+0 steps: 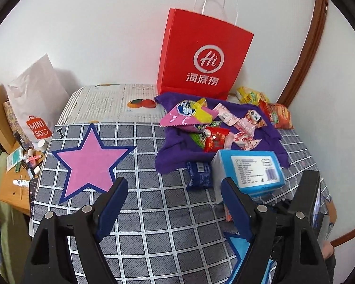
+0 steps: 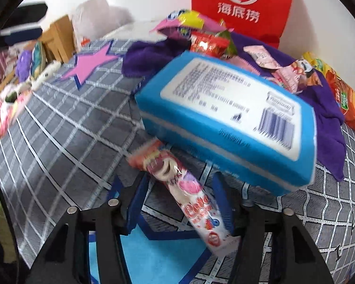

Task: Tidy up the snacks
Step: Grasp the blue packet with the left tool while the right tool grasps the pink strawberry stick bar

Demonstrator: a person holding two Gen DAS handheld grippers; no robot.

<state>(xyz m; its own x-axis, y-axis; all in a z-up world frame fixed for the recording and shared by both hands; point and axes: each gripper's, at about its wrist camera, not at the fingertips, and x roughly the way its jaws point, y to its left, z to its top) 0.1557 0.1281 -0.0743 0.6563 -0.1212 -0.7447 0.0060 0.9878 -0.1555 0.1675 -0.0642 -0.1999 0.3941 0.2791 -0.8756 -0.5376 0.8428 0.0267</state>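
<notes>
The left gripper [image 1: 175,203] hovers with its jaws wide apart and nothing between them, above the grey checked cloth [image 1: 153,224], near the pink star [image 1: 90,158]; the right gripper [image 2: 179,203] has its jaws spread too, and a long pink-and-white snack packet [image 2: 196,203] lies slanting between its fingers (whether the pads touch it I cannot tell). The blue box [image 2: 227,123] sits just beyond that packet, tilted, its barcode label facing up. Behind it a heap of small snack packets [image 1: 208,123] lies on the purple towel [image 1: 175,156]; a dark blue packet [image 1: 198,172] rests at the towel's near edge, beside the box. The red paper bag [image 1: 203,52] stands upright against the wall; an orange packet [image 1: 279,114] lies to its right.
</notes>
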